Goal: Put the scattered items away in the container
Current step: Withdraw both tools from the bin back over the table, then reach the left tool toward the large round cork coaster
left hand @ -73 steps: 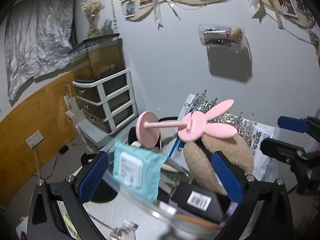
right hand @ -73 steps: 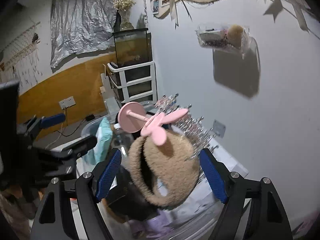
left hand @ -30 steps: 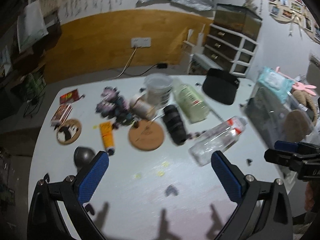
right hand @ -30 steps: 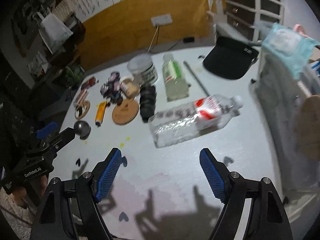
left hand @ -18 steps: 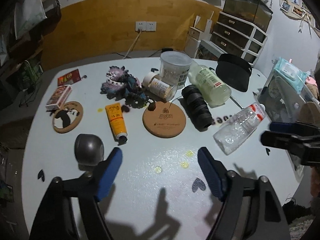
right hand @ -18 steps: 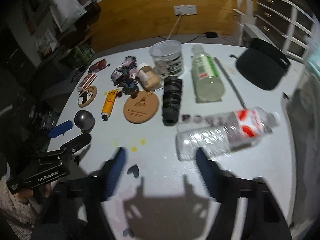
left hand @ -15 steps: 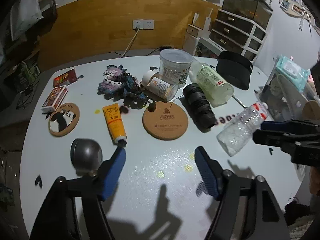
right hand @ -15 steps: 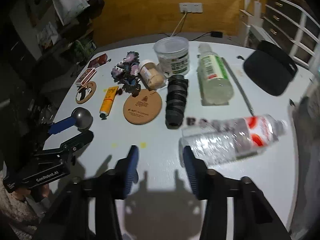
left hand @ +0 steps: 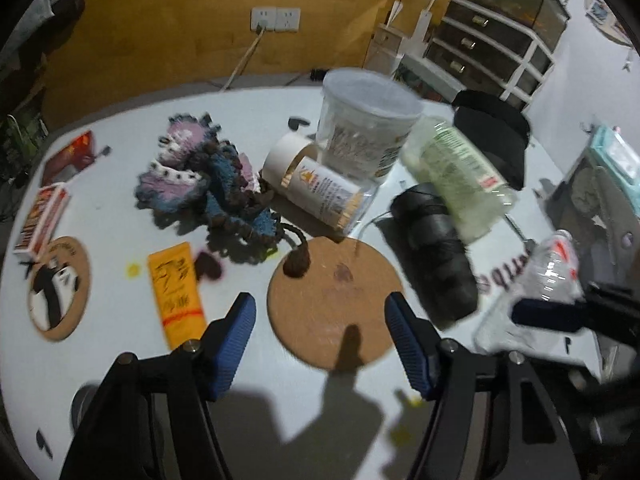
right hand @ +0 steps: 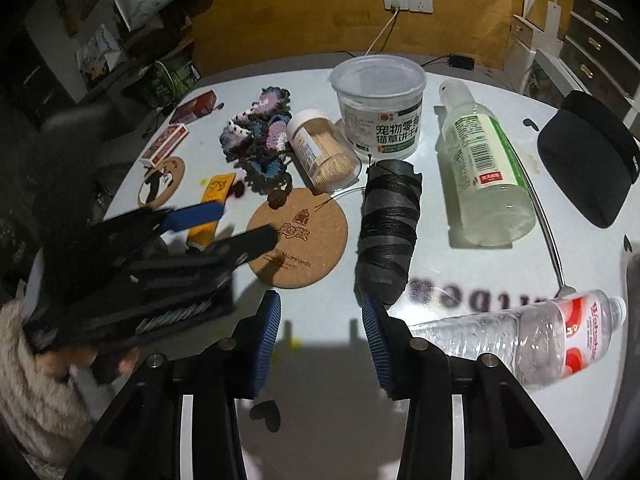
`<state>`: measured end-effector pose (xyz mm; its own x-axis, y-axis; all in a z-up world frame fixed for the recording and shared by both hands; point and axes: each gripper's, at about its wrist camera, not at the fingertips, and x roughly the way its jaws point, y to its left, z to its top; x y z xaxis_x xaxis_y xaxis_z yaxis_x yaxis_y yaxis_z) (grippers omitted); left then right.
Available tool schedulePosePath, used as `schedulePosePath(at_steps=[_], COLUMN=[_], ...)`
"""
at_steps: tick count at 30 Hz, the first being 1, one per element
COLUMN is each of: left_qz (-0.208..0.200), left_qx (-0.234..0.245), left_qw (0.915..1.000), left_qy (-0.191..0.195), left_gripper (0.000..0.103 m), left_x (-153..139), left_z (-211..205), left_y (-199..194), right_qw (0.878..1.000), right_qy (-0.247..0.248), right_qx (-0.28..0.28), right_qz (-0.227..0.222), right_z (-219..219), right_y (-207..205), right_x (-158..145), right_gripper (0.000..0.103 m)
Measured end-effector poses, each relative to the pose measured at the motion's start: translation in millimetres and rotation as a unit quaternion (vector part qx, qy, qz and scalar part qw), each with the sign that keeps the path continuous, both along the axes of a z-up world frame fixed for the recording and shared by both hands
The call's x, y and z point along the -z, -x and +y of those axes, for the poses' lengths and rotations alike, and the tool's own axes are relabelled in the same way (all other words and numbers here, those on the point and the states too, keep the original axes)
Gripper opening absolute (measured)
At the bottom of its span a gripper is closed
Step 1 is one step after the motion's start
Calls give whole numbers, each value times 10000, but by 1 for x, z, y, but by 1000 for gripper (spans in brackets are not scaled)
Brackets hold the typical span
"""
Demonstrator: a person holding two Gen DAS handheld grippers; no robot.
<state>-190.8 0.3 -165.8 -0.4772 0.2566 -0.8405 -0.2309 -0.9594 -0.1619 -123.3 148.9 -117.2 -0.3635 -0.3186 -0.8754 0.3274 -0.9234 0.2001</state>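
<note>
Both grippers hover low over the white tabletop (right hand: 460,264), each with its jaws apart and holding nothing. The left gripper (left hand: 320,336) points at the round cork coaster (left hand: 336,300), its blue pads flanking the coaster's near edge. The right gripper (right hand: 322,336) sits just short of the spool of black cord (right hand: 388,228), which lies on its side between the coaster and a clear bottle with a green label (right hand: 484,172). A water bottle with a red label (right hand: 520,336) lies just right of the right gripper. A toothpick jar (right hand: 320,150) leans against a lidded white tub (right hand: 378,108), with crocheted yarn (right hand: 260,132) beside it. The container (left hand: 600,200) stands at the tabletop's far right edge, already holding a pack of wipes (left hand: 618,156).
</note>
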Motion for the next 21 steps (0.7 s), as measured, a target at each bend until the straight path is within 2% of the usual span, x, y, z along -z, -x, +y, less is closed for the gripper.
schedulePosePath(at_steps=[4,6,11,21], left_qz=[-210,-129,-158,42], left_qx=[122,260,352,1111], left_qw=[9993,9988,9986,9935], left_qy=[270,392,358,224], left_gripper=[66,67,67,64], left_x=[19,20,18,19], left_z=[5,11,15,16], left_y=[25,31,39,-6], right_qw=[10000,10000,9998,9996], right_qy=[-32,-31,5,63], right_qx=[-20,-3,72,105], right_qz=[-64,-90,-170,-243], right_z=[2,2,6,13], right_y=[1,3,7,4], right_x=[5,7,11,12], right_gripper=[43,43,43,43])
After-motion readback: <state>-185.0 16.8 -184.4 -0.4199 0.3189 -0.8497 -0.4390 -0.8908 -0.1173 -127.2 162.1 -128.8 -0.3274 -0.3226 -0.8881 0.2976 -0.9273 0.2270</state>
